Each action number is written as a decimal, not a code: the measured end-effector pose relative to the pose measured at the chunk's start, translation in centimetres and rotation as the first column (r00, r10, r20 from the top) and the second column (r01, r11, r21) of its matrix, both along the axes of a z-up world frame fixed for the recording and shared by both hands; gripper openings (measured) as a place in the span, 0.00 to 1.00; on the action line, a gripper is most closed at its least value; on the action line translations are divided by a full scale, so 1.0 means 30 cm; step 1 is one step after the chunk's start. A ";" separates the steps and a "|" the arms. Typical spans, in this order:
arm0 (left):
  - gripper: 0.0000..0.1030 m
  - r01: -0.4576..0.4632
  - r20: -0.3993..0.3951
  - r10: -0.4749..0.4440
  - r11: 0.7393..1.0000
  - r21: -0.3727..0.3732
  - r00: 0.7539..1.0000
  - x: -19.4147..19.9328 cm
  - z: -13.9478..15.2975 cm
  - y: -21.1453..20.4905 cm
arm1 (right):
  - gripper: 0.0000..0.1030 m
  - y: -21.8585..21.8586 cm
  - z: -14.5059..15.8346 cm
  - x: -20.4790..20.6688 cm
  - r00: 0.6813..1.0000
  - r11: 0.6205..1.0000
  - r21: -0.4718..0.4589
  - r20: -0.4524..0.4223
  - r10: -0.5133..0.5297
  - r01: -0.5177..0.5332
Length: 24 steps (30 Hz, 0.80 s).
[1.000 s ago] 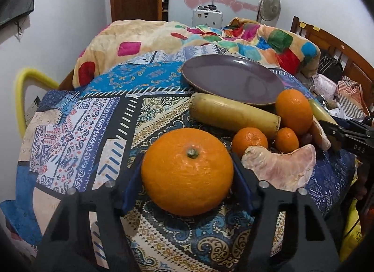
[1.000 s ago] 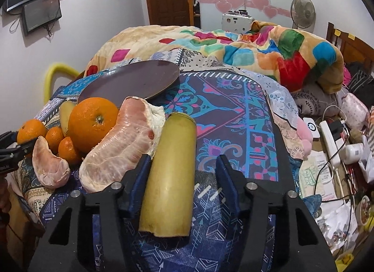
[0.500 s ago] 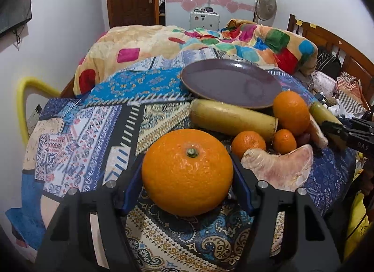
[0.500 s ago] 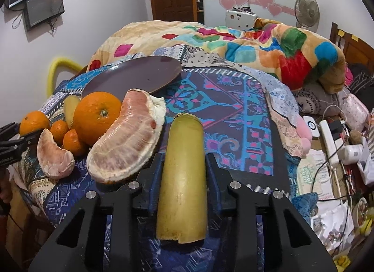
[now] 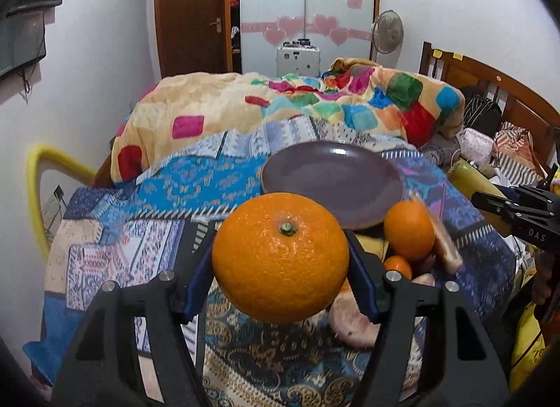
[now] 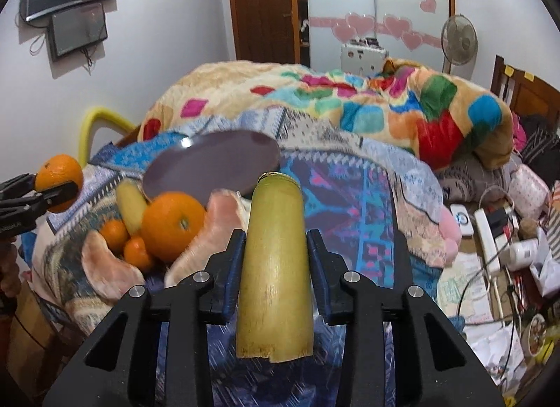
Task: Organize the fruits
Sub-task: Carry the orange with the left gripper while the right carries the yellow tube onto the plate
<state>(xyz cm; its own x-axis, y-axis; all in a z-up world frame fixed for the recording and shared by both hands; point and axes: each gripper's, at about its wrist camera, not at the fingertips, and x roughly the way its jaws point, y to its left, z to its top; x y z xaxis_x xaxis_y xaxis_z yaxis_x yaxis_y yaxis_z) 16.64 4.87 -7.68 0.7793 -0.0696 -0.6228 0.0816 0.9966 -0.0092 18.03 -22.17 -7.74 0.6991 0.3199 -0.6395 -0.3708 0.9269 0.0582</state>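
Currently, the left gripper (image 5: 280, 260) pinches the orange (image 5: 280, 256); the right gripper (image 6: 274, 260) pinches the cane piece (image 6: 274, 263), long axis along the fingers. Both loads are lifted. The plate (image 5: 332, 181) lies dead ahead of each, empty.

bare plate (image 5: 332, 176) (fruit pile (image 5: 409, 228) beside)

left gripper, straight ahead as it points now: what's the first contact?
Probably the purple plate: it lies directly beyond the large orange clamped in the left gripper. Depth is unclear, and the gripper looks raised, so it may pass over the near rim.
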 end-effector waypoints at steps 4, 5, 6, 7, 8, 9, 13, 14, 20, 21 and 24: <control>0.66 0.005 0.031 -0.005 1.000 0.007 1.000 0.035 0.040 -0.015 | 0.31 0.027 0.045 0.020 0.999 1.000 0.019 0.042 0.013 -0.014; 0.66 0.007 0.037 -0.007 1.000 0.009 0.999 0.047 0.048 -0.019 | 0.31 0.038 0.058 0.030 0.998 1.000 0.022 0.055 0.018 -0.019; 0.66 0.009 0.040 -0.009 1.000 0.010 0.999 0.057 0.054 -0.023 | 0.31 0.045 0.066 0.038 0.998 0.999 0.026 0.063 0.021 -0.022; 0.66 0.011 0.045 -0.011 1.000 0.012 0.999 0.070 0.061 -0.027 | 0.31 0.053 0.074 0.045 0.997 0.999 0.029 0.068 0.024 -0.026; 0.66 0.010 0.048 -0.011 1.000 0.012 0.999 0.079 0.064 -0.029 | 0.31 0.065 0.083 0.054 0.997 0.999 0.034 0.076 0.031 -0.034; 0.66 0.011 0.051 -0.011 1.000 0.013 0.999 0.093 0.070 -0.030 | 0.31 0.074 0.089 0.061 0.996 0.999 0.037 0.081 0.034 -0.037; 0.66 0.016 0.047 -0.017 1.000 0.021 0.999 0.156 0.082 -0.046 | 0.31 0.114 0.107 0.095 0.994 0.998 0.037 0.103 0.049 -0.053; 0.66 0.018 0.045 -0.019 1.000 0.022 0.999 0.172 0.083 -0.050 | 0.31 0.126 0.109 0.110 0.993 0.998 0.038 0.107 0.053 -0.057; 0.66 0.023 0.027 -0.024 0.999 0.033 0.999 0.262 0.066 -0.075 | 0.31 0.178 0.105 0.180 0.992 0.997 0.037 0.107 0.070 -0.075; 0.66 0.023 0.025 -0.024 0.999 0.039 0.999 0.277 0.060 -0.082 | 0.31 0.185 0.100 0.194 0.992 0.996 0.038 0.101 0.072 -0.077; 0.66 0.029 0.013 -0.029 0.998 0.052 0.999 0.320 0.043 -0.094 | 0.31 0.205 0.082 0.236 0.993 0.996 0.034 0.085 0.077 -0.080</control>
<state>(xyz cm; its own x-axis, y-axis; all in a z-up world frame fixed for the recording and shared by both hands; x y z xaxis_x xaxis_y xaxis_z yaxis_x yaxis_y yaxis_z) 26.25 2.05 -6.38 0.7861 -0.0600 -0.6152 0.1102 0.9929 0.0439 25.12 -16.03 -5.27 0.7214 0.3985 -0.5664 -0.4477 0.8923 0.0575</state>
